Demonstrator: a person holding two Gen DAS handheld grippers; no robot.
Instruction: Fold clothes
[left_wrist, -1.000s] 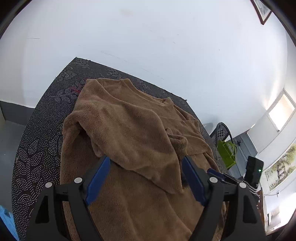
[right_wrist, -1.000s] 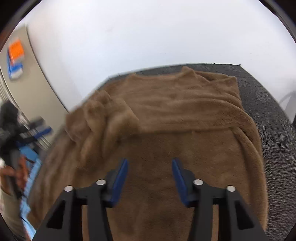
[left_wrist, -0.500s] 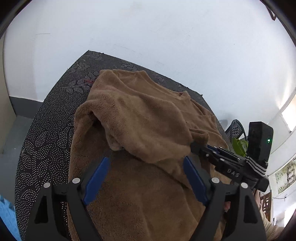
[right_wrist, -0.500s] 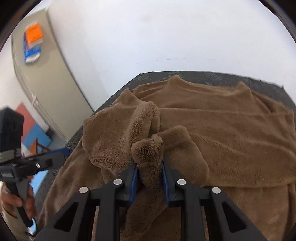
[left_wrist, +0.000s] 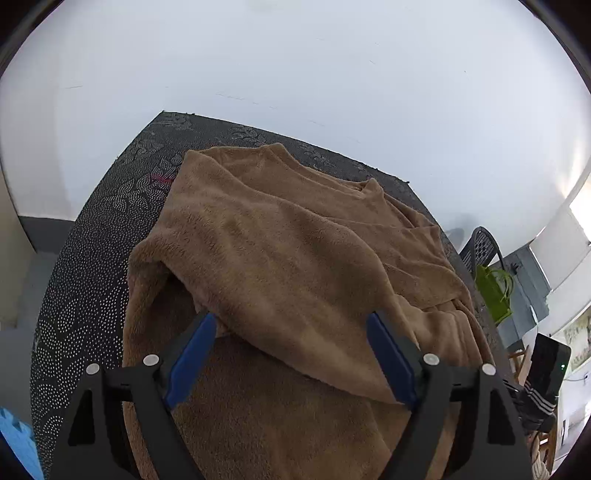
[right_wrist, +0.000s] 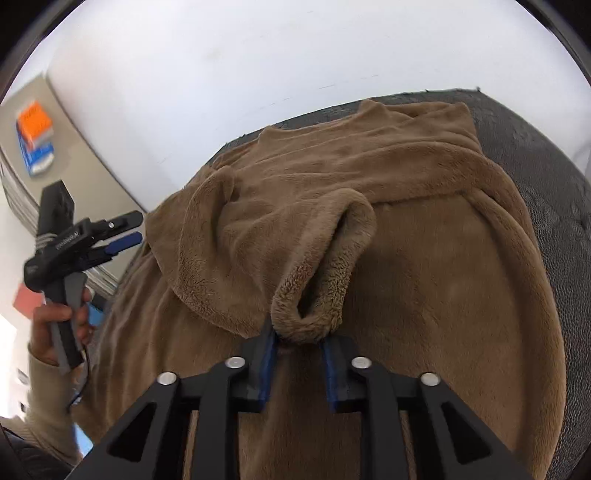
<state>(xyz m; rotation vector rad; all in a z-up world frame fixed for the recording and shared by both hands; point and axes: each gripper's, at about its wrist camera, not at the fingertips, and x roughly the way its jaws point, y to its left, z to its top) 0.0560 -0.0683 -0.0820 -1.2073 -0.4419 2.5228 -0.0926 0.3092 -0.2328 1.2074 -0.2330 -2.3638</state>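
Note:
A brown fleece garment (left_wrist: 295, 258) lies spread on a dark patterned table (left_wrist: 92, 240), one sleeve folded across its body. My left gripper (left_wrist: 291, 354) is open and empty, held above the garment's lower half. My right gripper (right_wrist: 299, 354) is shut on the sleeve cuff (right_wrist: 314, 310) of the garment (right_wrist: 424, 277) and holds it lifted over the body. The left gripper also shows in the right wrist view (right_wrist: 125, 229), off the table's left side, held in a hand.
A white wall stands behind the table. A black chair (left_wrist: 480, 247) and a green bag (left_wrist: 491, 291) stand to the right. A beige cabinet with an orange and blue box (right_wrist: 35, 140) is at the left. Blue foam mat (left_wrist: 14, 443) lies on the floor.
My right gripper closed on the sleeve cuff and has pulled it toward the garment's right and lower part. My left gripper drew back a little, still open.

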